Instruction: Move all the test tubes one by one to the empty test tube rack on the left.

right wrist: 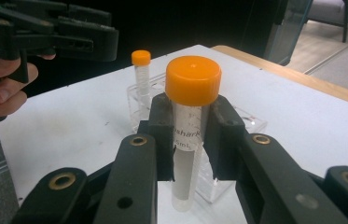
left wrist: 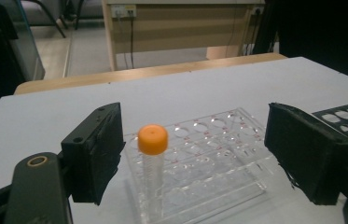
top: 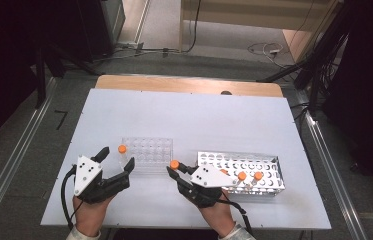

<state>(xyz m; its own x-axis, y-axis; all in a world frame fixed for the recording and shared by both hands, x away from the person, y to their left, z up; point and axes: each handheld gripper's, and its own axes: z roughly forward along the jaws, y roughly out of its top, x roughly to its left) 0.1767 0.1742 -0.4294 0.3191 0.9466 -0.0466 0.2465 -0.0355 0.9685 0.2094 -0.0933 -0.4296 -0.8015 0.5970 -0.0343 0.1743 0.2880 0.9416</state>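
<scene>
My right gripper [right wrist: 188, 140] clamps an upright orange-capped tube [right wrist: 191, 116]; the clear rack [right wrist: 251, 123] sits just ahead-left. My left gripper [left wrist: 195, 154] gapes around a racked tube [left wrist: 153, 158].

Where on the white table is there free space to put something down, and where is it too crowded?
The table is bare beyond the clear rack and the metal rack, up to the far wooden edge, and left of the left gripper. It is crowded near the front: both racks, the right gripper and its tube.
</scene>
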